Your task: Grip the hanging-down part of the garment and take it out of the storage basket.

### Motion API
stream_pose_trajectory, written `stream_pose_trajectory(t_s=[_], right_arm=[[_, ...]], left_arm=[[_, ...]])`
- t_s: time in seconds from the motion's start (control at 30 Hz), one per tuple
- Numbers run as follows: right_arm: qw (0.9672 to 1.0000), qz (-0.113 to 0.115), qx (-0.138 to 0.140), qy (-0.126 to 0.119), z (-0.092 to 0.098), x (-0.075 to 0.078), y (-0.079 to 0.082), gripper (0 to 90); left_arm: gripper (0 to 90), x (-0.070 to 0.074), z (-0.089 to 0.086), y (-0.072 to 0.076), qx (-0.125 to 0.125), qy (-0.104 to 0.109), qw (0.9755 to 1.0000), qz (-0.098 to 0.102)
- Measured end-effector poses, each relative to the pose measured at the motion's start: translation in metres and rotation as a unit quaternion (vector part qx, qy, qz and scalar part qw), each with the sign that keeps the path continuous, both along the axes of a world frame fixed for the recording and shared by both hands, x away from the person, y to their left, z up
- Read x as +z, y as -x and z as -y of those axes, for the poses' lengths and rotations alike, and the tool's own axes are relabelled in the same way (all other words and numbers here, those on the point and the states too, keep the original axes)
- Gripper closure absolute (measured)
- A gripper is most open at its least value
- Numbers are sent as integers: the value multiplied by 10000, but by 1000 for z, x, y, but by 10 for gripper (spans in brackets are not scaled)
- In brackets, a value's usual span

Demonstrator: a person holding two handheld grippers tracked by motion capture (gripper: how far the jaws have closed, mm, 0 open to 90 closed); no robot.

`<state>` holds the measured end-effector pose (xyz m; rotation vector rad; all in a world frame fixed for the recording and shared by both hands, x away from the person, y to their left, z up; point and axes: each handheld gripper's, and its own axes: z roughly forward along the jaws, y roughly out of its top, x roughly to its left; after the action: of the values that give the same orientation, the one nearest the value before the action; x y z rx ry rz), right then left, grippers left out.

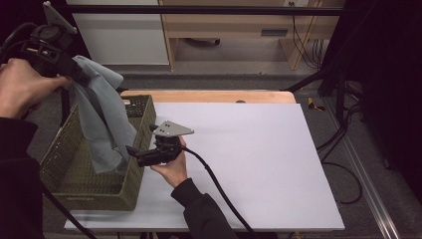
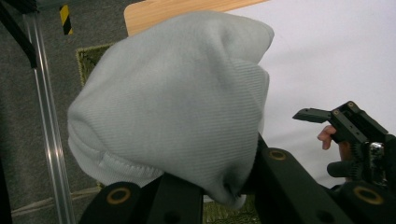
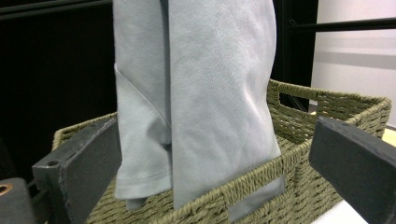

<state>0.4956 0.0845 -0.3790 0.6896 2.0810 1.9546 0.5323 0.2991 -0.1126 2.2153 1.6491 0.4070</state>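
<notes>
A pale grey-blue cloth (image 1: 102, 124) hangs from my left gripper (image 1: 78, 74), which a hand holds high at the far left, shut on the cloth's bunched top (image 2: 173, 102). The cloth's lower end reaches down into a green woven basket (image 1: 89, 191) and lies against its right wall. My right gripper (image 1: 140, 138) is just outside that wall, pointing left at the cloth. In the right gripper view its jaws stand wide apart (image 3: 215, 154), with the hanging cloth (image 3: 210, 93) ahead of them and not touched. The basket rim (image 3: 327, 107) sits below.
The basket stands at the left end of a white board (image 1: 259, 159) on a wooden table (image 1: 209, 95). A black cable (image 1: 219, 189) trails from the right gripper toward the near edge. Black frame bars and cables lie to the right of the table.
</notes>
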Motion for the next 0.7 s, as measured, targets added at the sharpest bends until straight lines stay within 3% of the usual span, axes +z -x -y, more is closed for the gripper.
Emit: stream_pose_trajectory(t_s=[0.33, 0.53, 0.7], right_arm=[[9993, -154, -84, 339, -21, -7, -13, 37], [9984, -33, -65, 564, -33, -12, -19, 44], [9975, -141, -98, 691, -44, -15, -20, 74]], left_arm=[[824, 2, 2, 1, -36, -32, 10000, 8], [824, 1, 1, 0, -41, -43, 10000, -1], [824, 2, 1, 1, -36, -48, 10000, 19]])
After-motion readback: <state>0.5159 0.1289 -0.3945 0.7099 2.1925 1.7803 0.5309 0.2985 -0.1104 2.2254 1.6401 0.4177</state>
